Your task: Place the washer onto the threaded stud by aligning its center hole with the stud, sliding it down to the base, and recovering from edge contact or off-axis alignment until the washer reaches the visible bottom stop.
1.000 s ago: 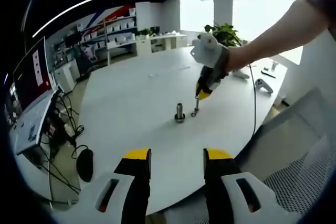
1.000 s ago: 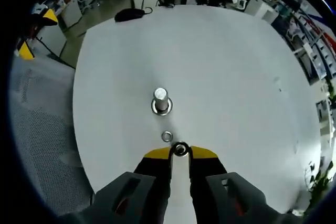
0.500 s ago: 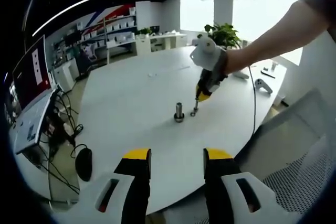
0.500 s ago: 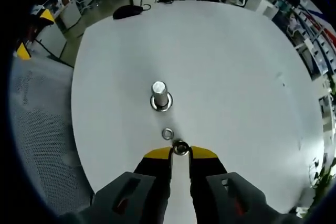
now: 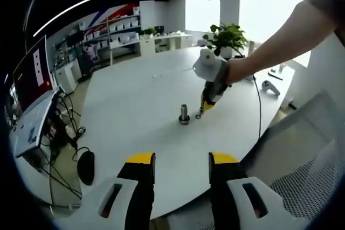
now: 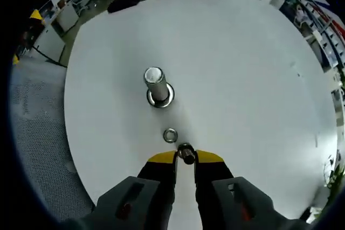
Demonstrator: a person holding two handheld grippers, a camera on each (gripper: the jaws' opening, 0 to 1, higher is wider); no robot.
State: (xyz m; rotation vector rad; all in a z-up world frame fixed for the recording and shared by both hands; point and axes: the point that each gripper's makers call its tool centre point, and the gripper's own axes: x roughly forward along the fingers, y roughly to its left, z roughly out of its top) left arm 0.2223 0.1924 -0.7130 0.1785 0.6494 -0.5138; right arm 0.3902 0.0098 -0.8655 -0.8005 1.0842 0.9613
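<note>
Fingers on my left gripper (image 5: 182, 160) stand parted with nothing between them, hanging off the near edge of the round white surface (image 5: 135, 100), well back from the threaded stud (image 5: 184, 114). Seen from that left gripper view, the stud stands upright on its base near the middle of the surface, and just to its right my right gripper (image 5: 206, 104) angles down from my hand (image 5: 211, 64) with its yellow tips low beside the stud.

In the right gripper view, the stud (image 6: 156, 85) rises from its round base (image 6: 161, 98), tilted a little in the fisheye. Nearer to me than the stud, a loose ring (image 6: 170, 135) lies flat on the surface (image 6: 242, 79), apart from the stud's base. Just behind that ring, my right gripper (image 6: 185, 157) has its fingers closed on the washer (image 6: 186, 152), held on edge at the yellow tips. The washer is off the stud, near side of it, close above the surface.
</note>
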